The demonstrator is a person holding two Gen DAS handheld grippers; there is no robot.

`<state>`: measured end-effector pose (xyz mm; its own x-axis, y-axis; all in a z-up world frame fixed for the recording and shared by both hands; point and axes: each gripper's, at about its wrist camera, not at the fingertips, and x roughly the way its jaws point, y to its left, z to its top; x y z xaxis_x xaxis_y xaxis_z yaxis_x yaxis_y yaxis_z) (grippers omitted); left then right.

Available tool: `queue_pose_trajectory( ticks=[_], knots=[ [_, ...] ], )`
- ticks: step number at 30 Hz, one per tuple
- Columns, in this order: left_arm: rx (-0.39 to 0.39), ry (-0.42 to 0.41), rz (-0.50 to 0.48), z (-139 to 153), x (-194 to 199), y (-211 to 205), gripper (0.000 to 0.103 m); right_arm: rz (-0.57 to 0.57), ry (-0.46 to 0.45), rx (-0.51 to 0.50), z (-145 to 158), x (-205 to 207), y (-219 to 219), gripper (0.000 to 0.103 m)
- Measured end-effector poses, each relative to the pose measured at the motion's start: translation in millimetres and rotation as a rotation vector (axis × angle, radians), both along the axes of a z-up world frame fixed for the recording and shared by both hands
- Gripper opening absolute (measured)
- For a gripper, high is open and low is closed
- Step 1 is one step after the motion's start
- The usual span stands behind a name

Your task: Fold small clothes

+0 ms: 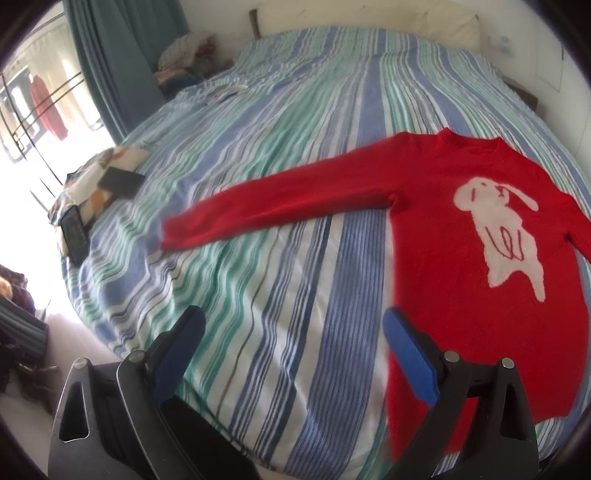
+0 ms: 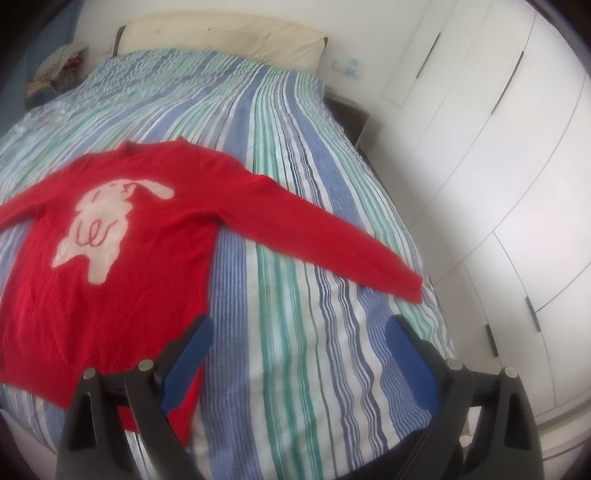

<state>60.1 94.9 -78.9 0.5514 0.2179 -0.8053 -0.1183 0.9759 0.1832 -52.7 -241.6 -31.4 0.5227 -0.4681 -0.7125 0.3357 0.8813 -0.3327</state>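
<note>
Plainly, the red knitted sweater with a white rabbit motif (image 1: 461, 236) lies flat and face up on the blue, green and white striped bed cover (image 1: 280, 155), its hem toward the foot edge of the bed and its neckline pointing at the cream pillow (image 2: 221, 35) by the head edge. Both sleeves are spread out sideways, so the garment's long axis across the sleeves runs parallel to the foot edge.

The left gripper (image 1: 293, 325) hovers above the foot edge with its blue-padded fingers (image 1: 410, 362) wide apart and holding nothing; the sweater's body sits just to its right, and the left sleeve (image 1: 273, 206) stretches ahead and leftward toward the left edge of the bed. The right gripper (image 2: 299, 332) likewise hangs with fingers spread and empty; the body lies to its left, and the right sleeve (image 2: 332, 243) reaches ahead toward the right edge, its cuff near that edge.

No fold looks started. Each gripper seems nearer its own side's sleeve, so a likely first move is each sleeve taken and brought inward over the body
</note>
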Motion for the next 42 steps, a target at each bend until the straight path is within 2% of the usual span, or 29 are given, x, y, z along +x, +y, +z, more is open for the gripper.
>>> queue_pose_trajectory(
  ticks=[25, 42],
  knots=[
    [0.022, 0.041, 0.009, -15.7, 7.1, 4.3, 0.098, -0.03, 0.006, -0.029, 2.2, 1.6, -10.6, 0.093],
    [0.034, 0.076, 0.016, -30.5, 14.5, 7.0, 0.098, -0.055, 0.029, -0.04, -9.4, 5.1, -20.9, 0.093]
  ],
)
